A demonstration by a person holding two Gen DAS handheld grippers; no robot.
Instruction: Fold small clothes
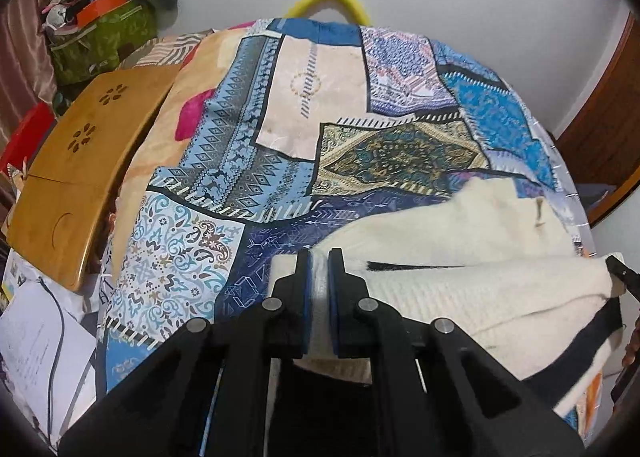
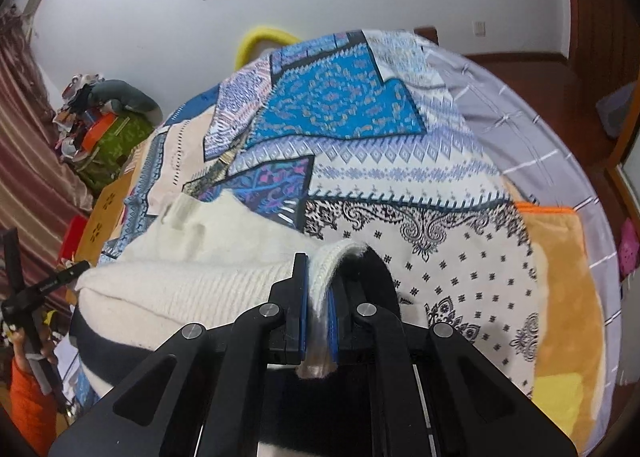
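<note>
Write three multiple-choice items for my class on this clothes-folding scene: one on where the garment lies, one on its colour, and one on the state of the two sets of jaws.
1. Where does the knitted garment lie?
A. On the patchwork bedspread
B. On the wooden board
C. On the floor

2. What colour is most of the garment?
A. Bright blue
B. Cream white with dark trim
C. Pink

3. How do the jaws of the left gripper and right gripper stand?
A. Both wide open and empty
B. Only the left holds cloth
C. Both shut on the garment's edge

Answers:
1 A, the garment spreads over the patterned cover in both wrist views.
2 B, the knit is cream with a dark band along its near edge.
3 C, white knit is pinched between each pair of blue pads.
</note>
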